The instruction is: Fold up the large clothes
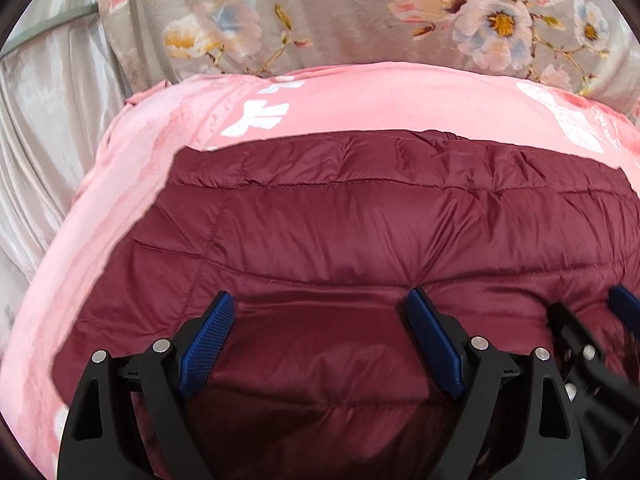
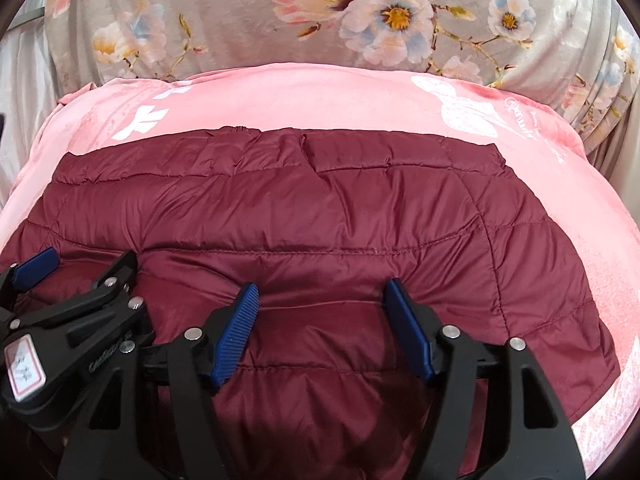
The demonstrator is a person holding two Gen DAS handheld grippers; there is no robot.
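Pink blanket point(image 1: 360, 92) ahead; we hover left gripper point(image 1: 320, 304) and right gripper point(image 2: 320, 292) spread, empty, over maroon puffer jacket point(image 2: 320, 208).

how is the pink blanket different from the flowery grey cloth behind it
The pink blanket is plain pink with white prints; the grey cloth carries pink, white and blue flowers. The blanket has the maroon puffer jacket lying on it; the grey cloth carries nothing visible. Both are soft fabrics.
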